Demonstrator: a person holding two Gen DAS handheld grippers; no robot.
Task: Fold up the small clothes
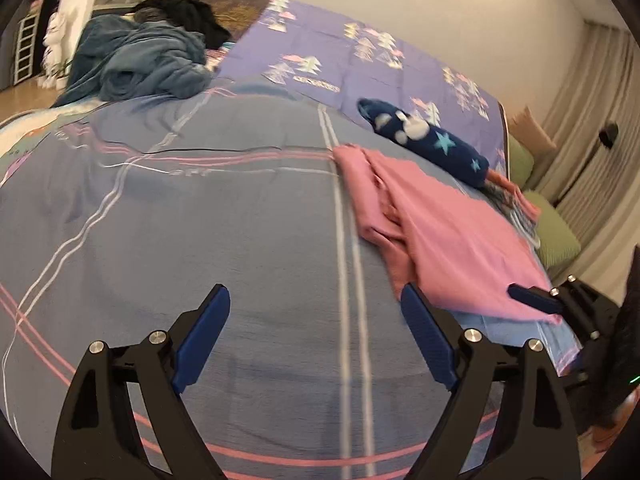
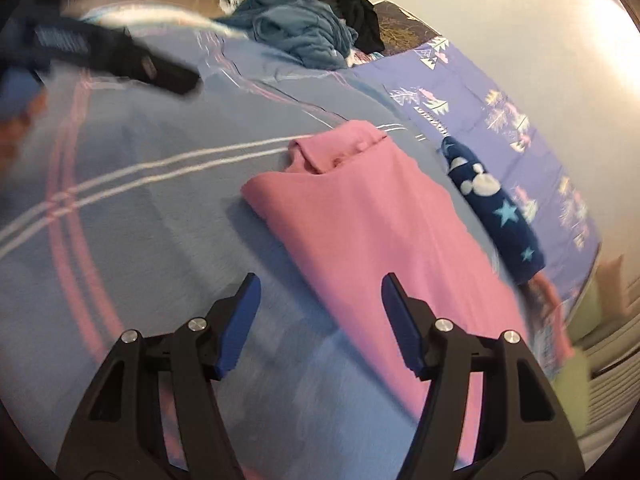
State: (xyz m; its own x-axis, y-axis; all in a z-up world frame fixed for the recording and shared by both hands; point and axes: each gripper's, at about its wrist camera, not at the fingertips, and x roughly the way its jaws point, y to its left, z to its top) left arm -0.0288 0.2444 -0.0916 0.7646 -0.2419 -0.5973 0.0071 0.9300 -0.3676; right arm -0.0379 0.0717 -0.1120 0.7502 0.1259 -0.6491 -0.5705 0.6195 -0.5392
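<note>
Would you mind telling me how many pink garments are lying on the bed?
1: the pink garment lies on the striped bedsheet, beside the navy star-patterned item. Others may be hidden in the far pile.

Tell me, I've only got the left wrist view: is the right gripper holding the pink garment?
Observer: No. The right gripper is open and empty, with one finger over the near edge of the pink garment and the other over the bedsheet.
Operator: Which end has the collar?
Observer: The far end. The collar lies turned down there.
</note>
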